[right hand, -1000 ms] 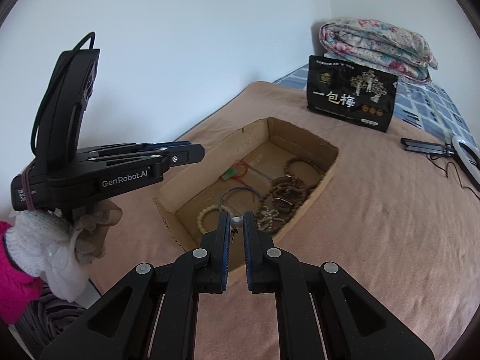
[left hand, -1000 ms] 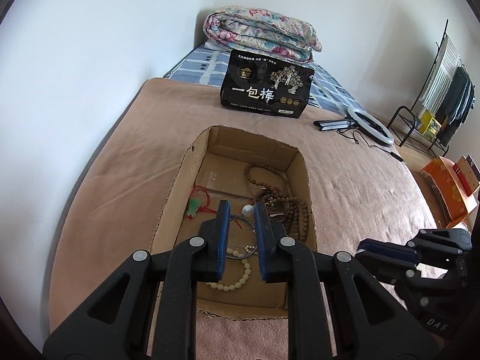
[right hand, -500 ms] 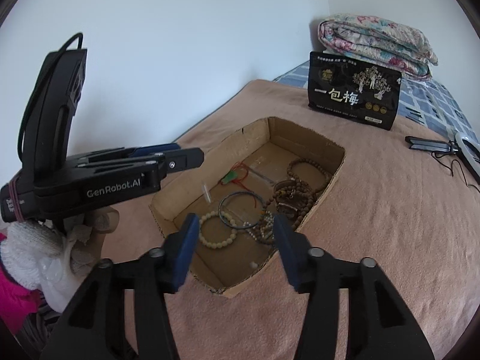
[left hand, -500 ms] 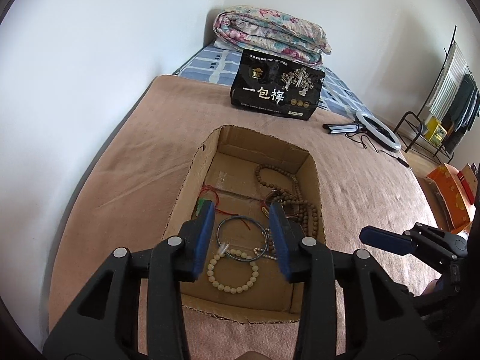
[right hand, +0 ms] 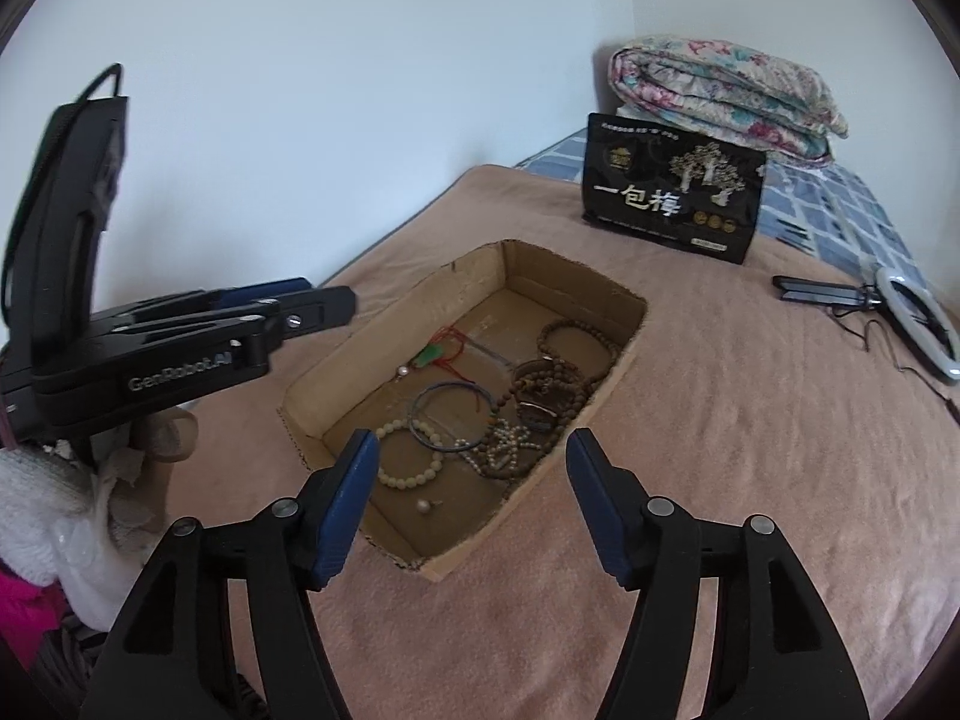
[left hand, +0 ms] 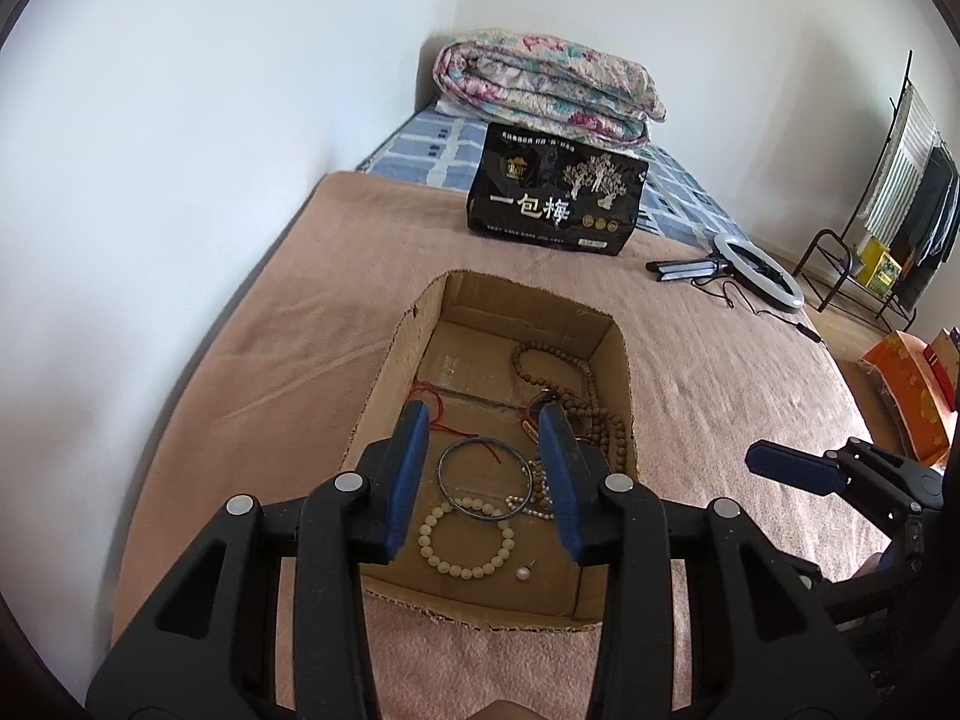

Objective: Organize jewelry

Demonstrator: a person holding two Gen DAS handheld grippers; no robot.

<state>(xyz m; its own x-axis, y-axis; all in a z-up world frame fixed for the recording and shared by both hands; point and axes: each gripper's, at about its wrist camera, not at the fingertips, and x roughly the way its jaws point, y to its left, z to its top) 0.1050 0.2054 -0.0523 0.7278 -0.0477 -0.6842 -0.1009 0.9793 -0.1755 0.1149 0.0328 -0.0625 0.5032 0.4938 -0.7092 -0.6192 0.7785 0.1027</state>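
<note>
Currently all visible jewelry lies in the box [right hand: 624, 324]. Both grippers, left [left hand: 483, 474] and right [right hand: 471, 504], stand wide and empty; judged nearly complete.

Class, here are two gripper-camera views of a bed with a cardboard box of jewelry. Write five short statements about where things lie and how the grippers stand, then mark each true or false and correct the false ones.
1. Both the left gripper and the right gripper are open and hold nothing. True.
2. The cream bead bracelet lies on the blanket outside the cardboard box. False: it lies on the box floor, near the front wall.
3. The dark bangle overlaps the far edge of the cream bead bracelet. True.
4. The black printed box stands inside the cardboard box. False: it stands on the bed beyond it.
5. A loose pearl lies in the box near the cream bracelet. True.
</note>
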